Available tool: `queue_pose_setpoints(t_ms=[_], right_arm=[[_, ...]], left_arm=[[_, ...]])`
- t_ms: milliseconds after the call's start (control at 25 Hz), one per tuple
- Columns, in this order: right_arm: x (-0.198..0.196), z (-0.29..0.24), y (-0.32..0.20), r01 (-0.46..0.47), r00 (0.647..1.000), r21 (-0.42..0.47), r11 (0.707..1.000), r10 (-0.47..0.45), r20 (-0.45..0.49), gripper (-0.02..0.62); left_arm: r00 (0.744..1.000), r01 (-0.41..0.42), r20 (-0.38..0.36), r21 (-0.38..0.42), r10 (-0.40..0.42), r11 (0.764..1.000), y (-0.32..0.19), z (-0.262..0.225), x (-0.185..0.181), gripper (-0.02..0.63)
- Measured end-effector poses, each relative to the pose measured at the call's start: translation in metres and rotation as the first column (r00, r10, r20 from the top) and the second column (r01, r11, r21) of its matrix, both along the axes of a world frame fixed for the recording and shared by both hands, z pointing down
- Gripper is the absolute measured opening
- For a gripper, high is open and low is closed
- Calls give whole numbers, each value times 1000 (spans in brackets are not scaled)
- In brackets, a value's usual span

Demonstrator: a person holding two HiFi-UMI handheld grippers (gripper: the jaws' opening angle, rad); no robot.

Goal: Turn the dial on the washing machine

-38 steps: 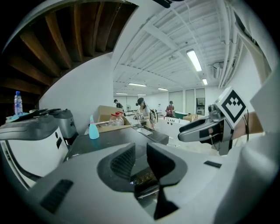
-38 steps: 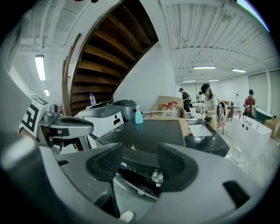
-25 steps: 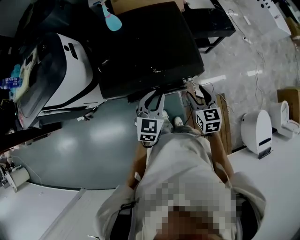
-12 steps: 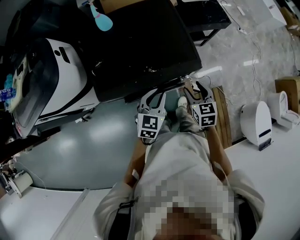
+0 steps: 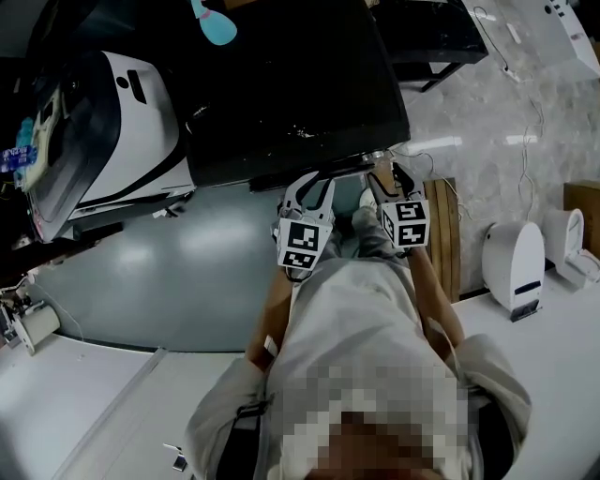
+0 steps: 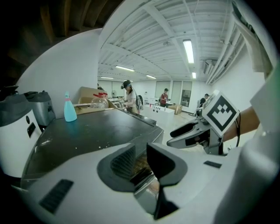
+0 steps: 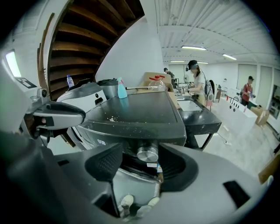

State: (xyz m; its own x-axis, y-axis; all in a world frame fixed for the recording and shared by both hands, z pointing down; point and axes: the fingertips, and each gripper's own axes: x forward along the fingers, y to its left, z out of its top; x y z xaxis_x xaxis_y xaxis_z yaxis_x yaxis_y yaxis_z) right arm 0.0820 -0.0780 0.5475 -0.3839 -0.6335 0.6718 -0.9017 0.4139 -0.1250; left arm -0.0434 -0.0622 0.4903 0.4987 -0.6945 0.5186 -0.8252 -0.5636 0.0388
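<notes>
The washing machine (image 5: 281, 84) is a dark box with a flat black top, seen from above in the head view. Its silver dial (image 7: 147, 154) sits on the front panel, straight ahead between my right gripper's (image 7: 140, 164) jaws. Those jaws are opening: a gap shows on the dial's left side and the pads do not press it. In the head view the right gripper (image 5: 389, 178) is at the machine's front edge. My left gripper (image 5: 307, 187) hovers beside it, its jaws (image 6: 141, 159) nearly together with nothing between them.
A white and black appliance (image 5: 122, 122) stands left of the machine. A teal bottle (image 5: 214, 23) stands on the machine's far side. A wooden pallet (image 5: 445, 239) and a white device (image 5: 516, 267) are at the right. A dark table (image 5: 431, 37) stands behind. People stand far off.
Both grippers stay at the machine's front edge, drawn slightly closer together. The head view has shifted a little.
</notes>
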Motion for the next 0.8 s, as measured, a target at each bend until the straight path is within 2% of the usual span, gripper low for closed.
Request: queue_pose_setpoints(t_ms=[320,800], right_arm=[[2,23,-6,59,998,-23,998,-59,0,258],[3,57,-14,9,1000,-44,999,-9,-11,304]], left_arm=[[1000,20,13,-35,-19,999,3,19,19,89],[1000,17,25,-73,-15,997,3,49,25,89]])
